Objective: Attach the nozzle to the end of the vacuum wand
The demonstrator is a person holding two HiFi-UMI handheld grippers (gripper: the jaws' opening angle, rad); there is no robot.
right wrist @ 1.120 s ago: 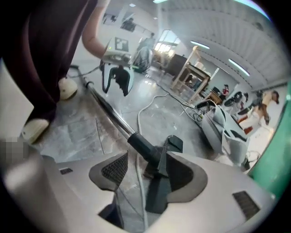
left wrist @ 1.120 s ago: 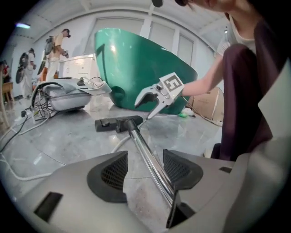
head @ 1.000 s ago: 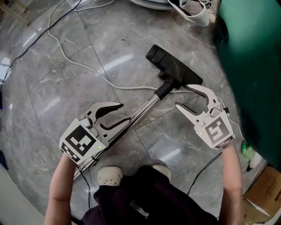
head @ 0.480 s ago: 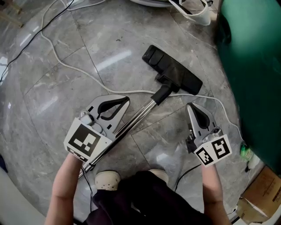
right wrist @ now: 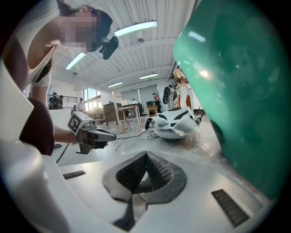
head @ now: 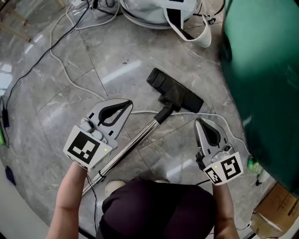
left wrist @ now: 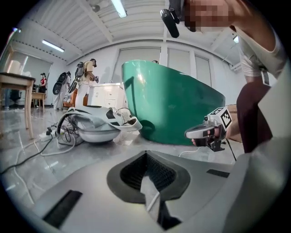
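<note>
In the head view a black floor nozzle (head: 175, 92) lies on the grey marble floor, joined by its black neck to a chrome vacuum wand (head: 132, 145) that runs down-left. My left gripper (head: 127, 103) hangs above the wand's left side, shut and empty. My right gripper (head: 198, 123) is lifted to the right of the wand, shut with nothing in it. Each gripper view shows its own jaws closed together and the other gripper (left wrist: 205, 132) (right wrist: 93, 133) across from it.
A large green tub (head: 261, 79) fills the right side. A white-grey vacuum body (head: 156, 11) with cables lies at the top. A white cord (head: 70, 70) snakes over the floor to the nozzle. My shoes and dark trousers (head: 154, 210) are at the bottom, and a cardboard box (head: 280, 210) sits bottom right.
Both grippers went from open to shut, with nothing in them, and lifted away from the wand. The right gripper rolled so its marker cube faces up. The nozzle stays on the wand.
</note>
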